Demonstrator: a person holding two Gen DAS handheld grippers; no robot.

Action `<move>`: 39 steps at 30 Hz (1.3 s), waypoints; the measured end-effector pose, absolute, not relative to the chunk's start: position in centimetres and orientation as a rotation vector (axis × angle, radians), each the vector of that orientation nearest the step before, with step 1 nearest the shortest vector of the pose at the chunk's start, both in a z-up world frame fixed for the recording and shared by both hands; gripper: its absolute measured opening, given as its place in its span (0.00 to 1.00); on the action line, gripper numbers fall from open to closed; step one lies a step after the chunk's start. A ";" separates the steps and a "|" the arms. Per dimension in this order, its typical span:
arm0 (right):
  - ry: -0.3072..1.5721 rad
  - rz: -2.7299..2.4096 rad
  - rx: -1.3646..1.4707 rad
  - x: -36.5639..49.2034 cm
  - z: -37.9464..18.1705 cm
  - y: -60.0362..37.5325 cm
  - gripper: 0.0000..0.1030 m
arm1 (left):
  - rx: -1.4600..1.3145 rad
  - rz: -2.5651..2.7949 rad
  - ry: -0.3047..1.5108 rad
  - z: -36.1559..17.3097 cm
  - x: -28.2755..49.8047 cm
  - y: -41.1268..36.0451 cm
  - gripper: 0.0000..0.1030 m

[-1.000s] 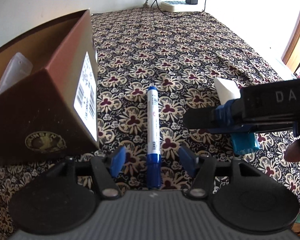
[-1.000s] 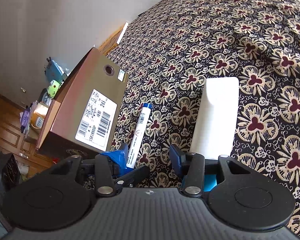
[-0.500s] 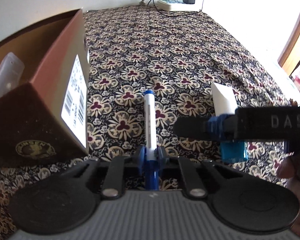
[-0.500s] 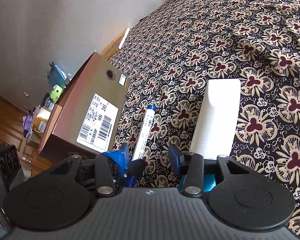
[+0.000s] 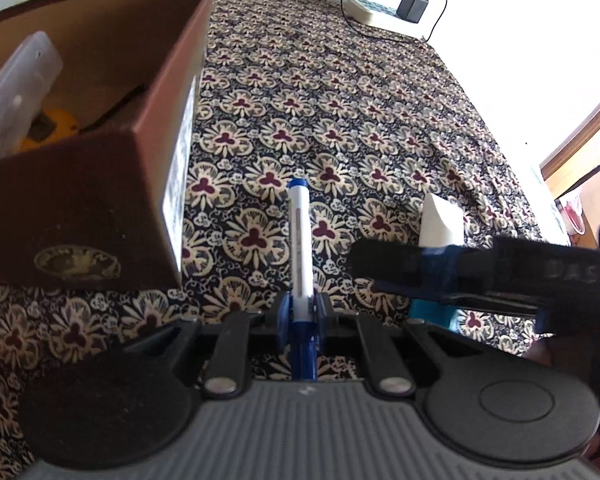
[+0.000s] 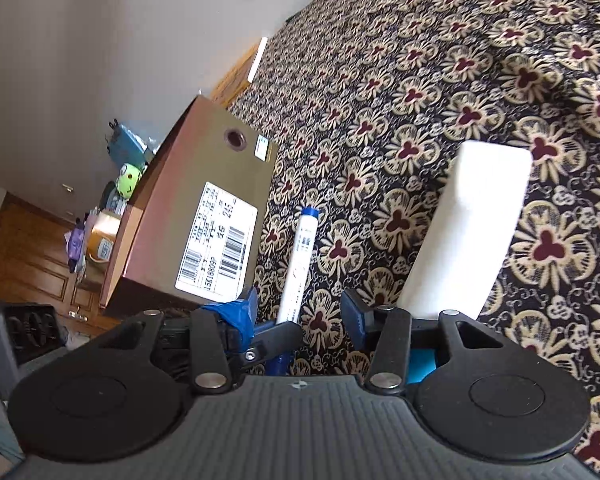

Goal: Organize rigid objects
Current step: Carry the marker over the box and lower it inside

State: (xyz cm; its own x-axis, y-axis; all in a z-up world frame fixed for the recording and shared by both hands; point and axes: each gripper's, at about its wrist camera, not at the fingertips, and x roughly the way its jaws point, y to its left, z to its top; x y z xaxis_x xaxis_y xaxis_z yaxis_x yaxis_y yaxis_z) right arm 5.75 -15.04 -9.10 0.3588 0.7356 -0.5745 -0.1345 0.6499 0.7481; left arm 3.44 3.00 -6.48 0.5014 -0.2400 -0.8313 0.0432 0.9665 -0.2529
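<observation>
My left gripper (image 5: 301, 312) is shut on a white marker with blue ends (image 5: 299, 248), gripping it near its blue cap and holding it lifted, pointing away. The marker also shows in the right wrist view (image 6: 299, 256). An open brown cardboard box (image 5: 152, 152) stands to the left; it holds a clear plastic case (image 5: 16, 88) and a yellow item (image 5: 60, 120). My right gripper (image 6: 300, 308) is open and empty, low over the floral cloth, with a white block with a blue end (image 6: 472, 232) lying just right of it. The right gripper also shows in the left wrist view (image 5: 388, 260).
The patterned cloth (image 5: 340, 120) covers the whole surface. A white power strip with a black adapter (image 5: 380, 4) lies at the far edge. In the right wrist view, the box (image 6: 204, 208) shows a barcode label, and clutter (image 6: 100, 224) lies beyond it.
My left gripper closed on the marker and lifted it, so the box interior now shows. My right gripper stayed open beside the white block.
</observation>
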 end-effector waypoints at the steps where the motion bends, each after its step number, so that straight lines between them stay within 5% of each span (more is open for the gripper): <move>1: 1.070 0.628 0.671 5.8 -9.1 -14.9 0.31 | -0.211 -0.178 1.029 -6.2 3.3 3.0 0.09; 17: 0.975 0.726 0.675 5.8 -7.4 -14.5 0.08 | -0.107 -0.267 0.949 -3.1 2.6 1.4 0.09; 39: 0.723 0.741 0.506 7.5 1.7 -5.5 0.05 | -0.088 -0.358 0.715 4.2 3.0 9.3 0.08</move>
State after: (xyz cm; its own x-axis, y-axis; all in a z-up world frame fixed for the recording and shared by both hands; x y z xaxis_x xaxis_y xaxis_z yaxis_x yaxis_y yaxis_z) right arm 7.48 -5.54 1.70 0.5208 0.7509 -0.4061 -0.4236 0.6403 0.6408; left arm 2.96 9.32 4.21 0.6976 -0.3500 -0.6252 0.2908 0.9358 -0.1994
